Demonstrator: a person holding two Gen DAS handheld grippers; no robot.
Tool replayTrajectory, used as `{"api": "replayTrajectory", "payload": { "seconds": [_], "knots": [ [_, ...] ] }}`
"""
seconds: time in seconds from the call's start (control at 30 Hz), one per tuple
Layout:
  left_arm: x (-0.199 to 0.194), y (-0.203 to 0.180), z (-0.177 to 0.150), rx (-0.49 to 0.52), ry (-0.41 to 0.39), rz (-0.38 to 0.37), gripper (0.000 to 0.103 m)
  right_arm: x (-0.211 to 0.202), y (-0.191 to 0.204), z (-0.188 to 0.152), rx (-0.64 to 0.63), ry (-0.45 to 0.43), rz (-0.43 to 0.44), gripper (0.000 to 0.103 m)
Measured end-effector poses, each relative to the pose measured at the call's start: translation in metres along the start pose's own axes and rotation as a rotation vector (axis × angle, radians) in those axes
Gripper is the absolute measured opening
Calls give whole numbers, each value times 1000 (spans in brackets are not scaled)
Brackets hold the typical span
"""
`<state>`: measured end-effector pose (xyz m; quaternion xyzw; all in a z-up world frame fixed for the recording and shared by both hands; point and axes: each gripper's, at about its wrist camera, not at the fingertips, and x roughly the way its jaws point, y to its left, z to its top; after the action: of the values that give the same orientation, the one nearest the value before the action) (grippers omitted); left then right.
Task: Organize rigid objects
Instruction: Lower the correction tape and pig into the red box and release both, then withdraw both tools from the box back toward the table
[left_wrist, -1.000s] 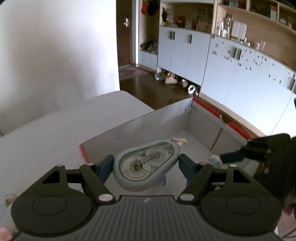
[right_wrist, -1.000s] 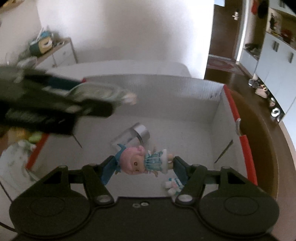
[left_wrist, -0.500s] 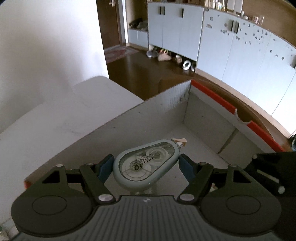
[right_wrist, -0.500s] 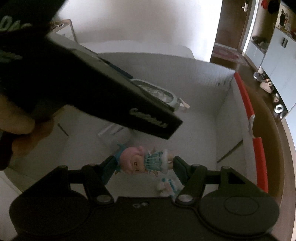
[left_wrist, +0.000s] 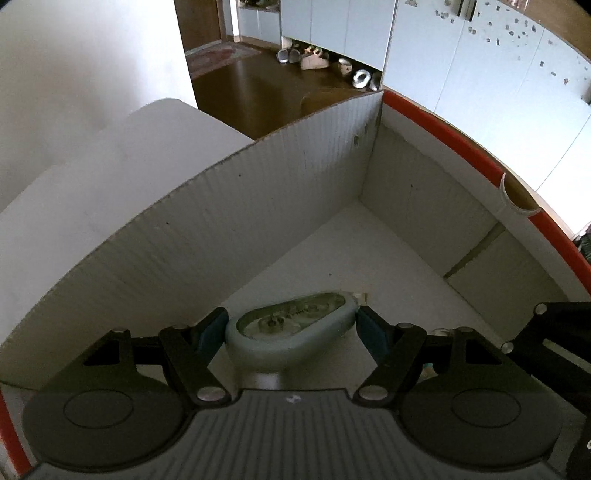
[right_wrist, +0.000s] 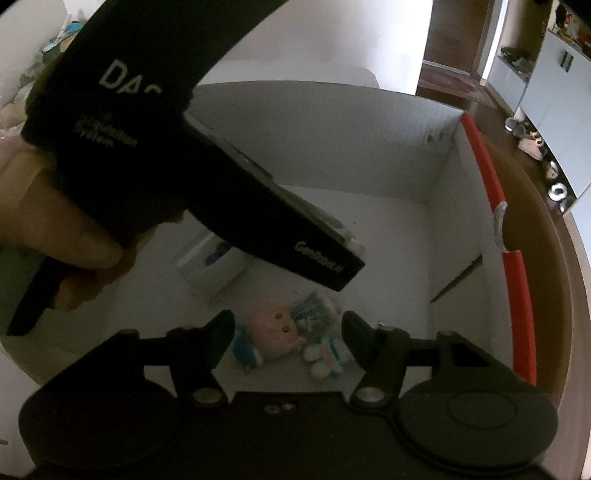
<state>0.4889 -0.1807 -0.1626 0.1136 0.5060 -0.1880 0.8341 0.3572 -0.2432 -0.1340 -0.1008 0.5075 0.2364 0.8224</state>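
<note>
1. We are seeing the left gripper (left_wrist: 291, 328) holding its jaws closed on the correction-tape dispenser (left_wrist: 291, 326), one blue pad pressing each end of the grey-green case.
2. The dispenser is tilting with its clear face up, hanging low inside the cardboard box (left_wrist: 258, 206), close over the white floor near a corner.
3. The right gripper (right_wrist: 288, 341) is pointing down into the same box; its jaws are closing, and the pink-haired figurine (right_wrist: 275, 334) is sitting between them.
4. In the right wrist view we are finding a sliver of gap on both sides of the figurine, so the pads are not pressing it; it is looking soft and blurred.
5. Just beside the figurine, toward the right jaw, a small white-and-blue figurine (right_wrist: 327, 360) is lying on the box floor.
6. Farther in, a white rectangular item (right_wrist: 210, 267) is lying on the floor, partly hidden by the left gripper's black body crossing the view.
7. A hand (right_wrist: 55, 221) is gripping that black body at the left edge.
8. The box is carrying an orange-red strip (left_wrist: 461, 142) along its rim and is standing on the white desk (left_wrist: 92, 173).
</note>
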Motion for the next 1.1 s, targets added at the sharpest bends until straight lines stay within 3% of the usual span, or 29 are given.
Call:
{"api": "replayTrajectory", "payload": {
  "seconds": [0.17, 0.33, 0.63, 1.1],
  "knots": [
    [6, 1, -2, -4, 52, -12, 75, -1, -5, 3, 6, 4, 7, 66],
    [2, 1, -5, -9, 53, -12, 75, -4, -3, 3, 18, -10, 7, 72],
    [-27, 4, -15, -44, -8, 3, 75, -20, -2, -5, 32, -58, 22, 77],
    [-96, 3, -35, -80, -173, -22, 75, -75, 7, -22, 65, -192, 55, 88]
  ]
}}
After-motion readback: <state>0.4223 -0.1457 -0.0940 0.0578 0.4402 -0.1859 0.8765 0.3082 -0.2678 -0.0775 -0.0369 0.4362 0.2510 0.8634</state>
